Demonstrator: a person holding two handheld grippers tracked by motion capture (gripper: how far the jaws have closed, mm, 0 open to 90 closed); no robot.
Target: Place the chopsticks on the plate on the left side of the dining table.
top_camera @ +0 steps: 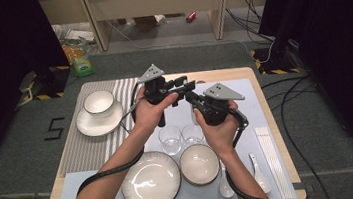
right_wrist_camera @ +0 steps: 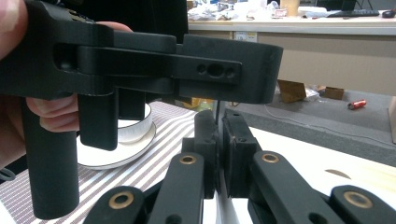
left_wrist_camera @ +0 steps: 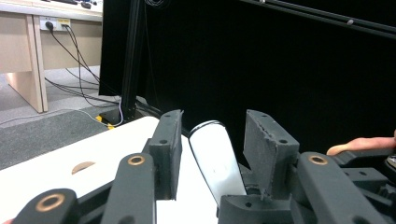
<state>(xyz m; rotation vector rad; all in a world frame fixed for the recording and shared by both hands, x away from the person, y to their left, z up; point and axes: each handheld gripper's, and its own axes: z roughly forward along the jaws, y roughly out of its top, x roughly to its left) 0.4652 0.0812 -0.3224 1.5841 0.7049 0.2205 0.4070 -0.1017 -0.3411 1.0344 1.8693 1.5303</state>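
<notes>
Right gripper [right_wrist_camera: 219, 140]: we see its jaws clamped on a thin white spoon [left_wrist_camera: 215, 156], held above the worktop [top_camera: 247, 79].
Left gripper [left_wrist_camera: 212, 140]: jaws spread either side of the spoon's handle, pads not touching it.
Spoon: between both grippers, tilted, above two glasses [top_camera: 170, 139].

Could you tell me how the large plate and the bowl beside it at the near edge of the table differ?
The plate is wider and shallow; the bowl is smaller across and deeper. The plate lies to the left, the bowl to its right. The plate's rim seems finely ribbed; the bowl's inside looks plain. Both are round, pale, dark-rimmed, upright and empty, on the light mat.
</notes>
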